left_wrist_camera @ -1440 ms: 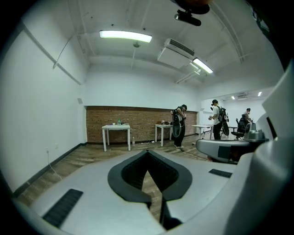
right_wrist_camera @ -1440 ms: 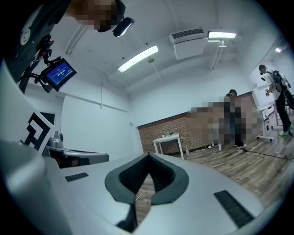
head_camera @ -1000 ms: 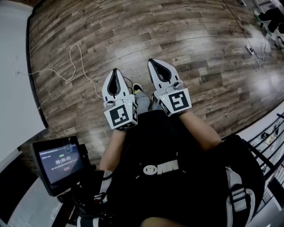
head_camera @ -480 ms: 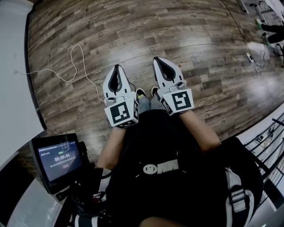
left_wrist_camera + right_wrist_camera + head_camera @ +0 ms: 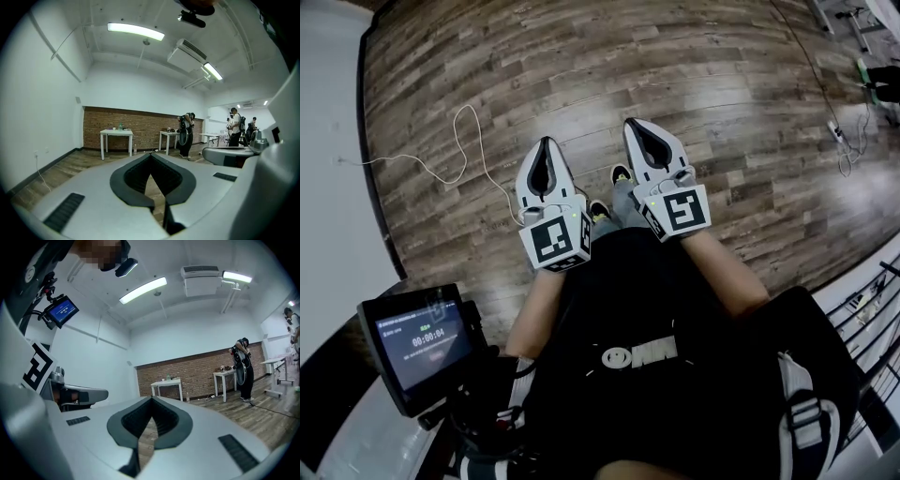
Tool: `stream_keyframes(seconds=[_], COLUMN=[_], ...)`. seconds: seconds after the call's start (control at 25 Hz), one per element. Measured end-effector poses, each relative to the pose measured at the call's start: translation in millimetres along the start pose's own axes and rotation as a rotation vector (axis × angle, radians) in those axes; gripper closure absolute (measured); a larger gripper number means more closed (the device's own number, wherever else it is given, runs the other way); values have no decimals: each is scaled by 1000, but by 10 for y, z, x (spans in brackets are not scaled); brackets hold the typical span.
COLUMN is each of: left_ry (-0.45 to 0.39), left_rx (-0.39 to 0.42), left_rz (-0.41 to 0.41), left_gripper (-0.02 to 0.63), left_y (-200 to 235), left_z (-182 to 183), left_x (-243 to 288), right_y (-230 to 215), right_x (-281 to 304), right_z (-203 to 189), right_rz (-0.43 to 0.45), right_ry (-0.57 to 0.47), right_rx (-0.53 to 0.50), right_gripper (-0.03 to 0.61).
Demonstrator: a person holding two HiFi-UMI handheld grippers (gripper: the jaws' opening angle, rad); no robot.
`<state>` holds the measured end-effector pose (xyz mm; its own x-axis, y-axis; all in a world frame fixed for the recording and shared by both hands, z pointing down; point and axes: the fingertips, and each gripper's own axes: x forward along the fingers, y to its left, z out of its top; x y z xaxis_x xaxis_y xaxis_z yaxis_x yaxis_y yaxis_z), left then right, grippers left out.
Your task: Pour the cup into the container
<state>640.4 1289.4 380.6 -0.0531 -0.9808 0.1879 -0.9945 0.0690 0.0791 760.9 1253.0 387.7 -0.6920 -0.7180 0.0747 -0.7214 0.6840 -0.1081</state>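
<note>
Left tongs (image 5: 547, 142) shut, empty, long axis pointing ahead over wood floor (image 5: 722, 84). Right tongs (image 5: 633, 124) alongside, parallel, shut, empty. Gripper views alone show far white worktop (image 5: 116, 133) against brick wall (image 5: 145, 126); items on it too small to identify.

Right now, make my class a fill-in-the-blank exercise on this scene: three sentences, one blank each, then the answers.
The left gripper and the right gripper both have jaws that are ____.
The floor beneath them is made of ____.
The white table stands before a wall of ____.
Missing words: shut; wood; brick.
</note>
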Motion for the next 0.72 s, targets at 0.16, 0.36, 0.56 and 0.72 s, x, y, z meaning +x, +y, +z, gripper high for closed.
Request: stream_keyframes(seconds=[0.16, 0.36, 0.56, 0.72], left_ry=[2, 8, 20, 25], left_rx=[25, 46, 46, 42], left_rz=[22, 23, 34, 34], left_gripper=[615, 615, 615, 615], left_y=[-99, -248, -186, -42], left_z=[131, 179, 190, 184], left_x=[321, 690, 808, 936], right_y=[-258, -596, -633, -602], right_x=[201, 464, 619, 846], right_z=[68, 115, 138, 114], right_rz=[24, 37, 51, 53], right_ry=[-12, -25, -17, -12], right_rx=[21, 39, 44, 52], right_gripper=[580, 580, 580, 580])
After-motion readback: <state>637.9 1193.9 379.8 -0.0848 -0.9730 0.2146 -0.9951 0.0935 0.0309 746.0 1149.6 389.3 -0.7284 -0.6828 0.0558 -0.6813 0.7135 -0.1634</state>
